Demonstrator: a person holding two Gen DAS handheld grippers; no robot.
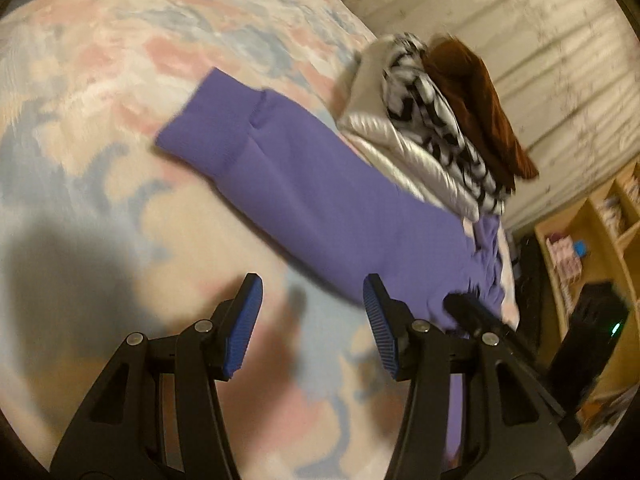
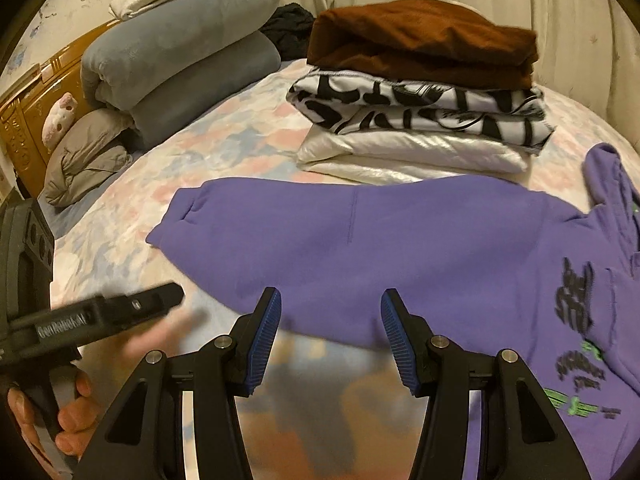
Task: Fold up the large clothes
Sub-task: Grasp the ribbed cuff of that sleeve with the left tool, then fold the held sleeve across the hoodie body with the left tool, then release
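A purple hoodie lies folded into a long band across the flowery bedspread. Its ribbed hem points to the left and its printed front is at the right. My right gripper hovers over the band's near edge, open, with no cloth between its blue pads. My left gripper is also open, over bare bedspread just left of the hoodie. In the right wrist view the left gripper shows at the lower left, held by a hand.
A stack of folded clothes, brown on patterned on white satin, sits just behind the hoodie. Folded grey blankets, a grey pillow and a wooden headboard are at the far left. A wooden shelf stands beside the bed.
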